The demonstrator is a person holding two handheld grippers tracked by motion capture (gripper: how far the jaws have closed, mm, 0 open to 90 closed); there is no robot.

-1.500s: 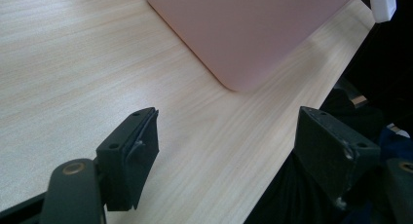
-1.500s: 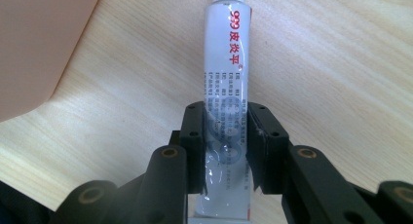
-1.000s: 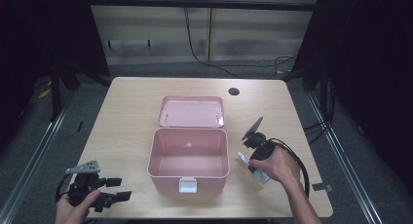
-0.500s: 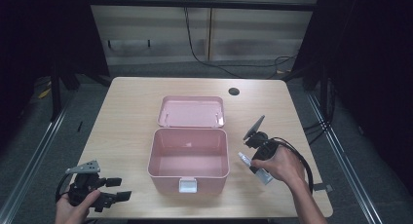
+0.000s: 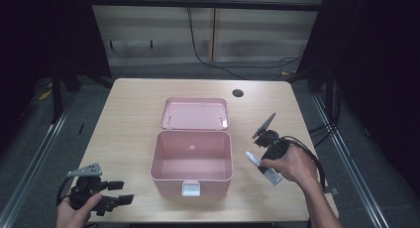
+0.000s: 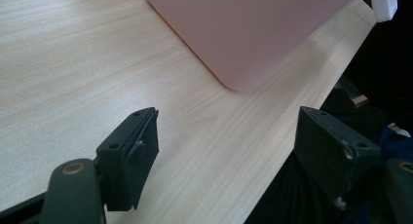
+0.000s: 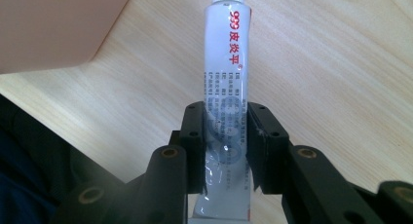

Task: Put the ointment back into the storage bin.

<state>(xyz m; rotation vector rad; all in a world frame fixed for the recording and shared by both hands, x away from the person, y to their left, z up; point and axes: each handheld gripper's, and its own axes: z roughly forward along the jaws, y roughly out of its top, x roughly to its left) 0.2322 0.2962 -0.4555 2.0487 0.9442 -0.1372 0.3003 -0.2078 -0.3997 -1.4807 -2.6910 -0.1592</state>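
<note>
Right gripper (image 7: 225, 151) jaws clamp ointment tube (image 7: 225, 87); left gripper (image 6: 234, 151) jaws wide, apparently empty.

- A light wood table (image 5: 148, 104) with a round hole (image 5: 237, 93) near its far edge.
- Grey floor (image 5: 39, 143) around it, with metal rails (image 5: 34, 153) on both sides.
- A pale panelled wall (image 5: 148, 34) behind, black cables (image 5: 198, 44) hanging down it.
- Dark curtains (image 5: 376, 64) left and right.

Box (image 5: 192, 156) mid-table (image 5: 133, 114), lid (image 5: 194, 113) lying just behind it; tube (image 5: 264, 168) right of box, left gripper (image 5: 116, 192) at front-left edge.
</note>
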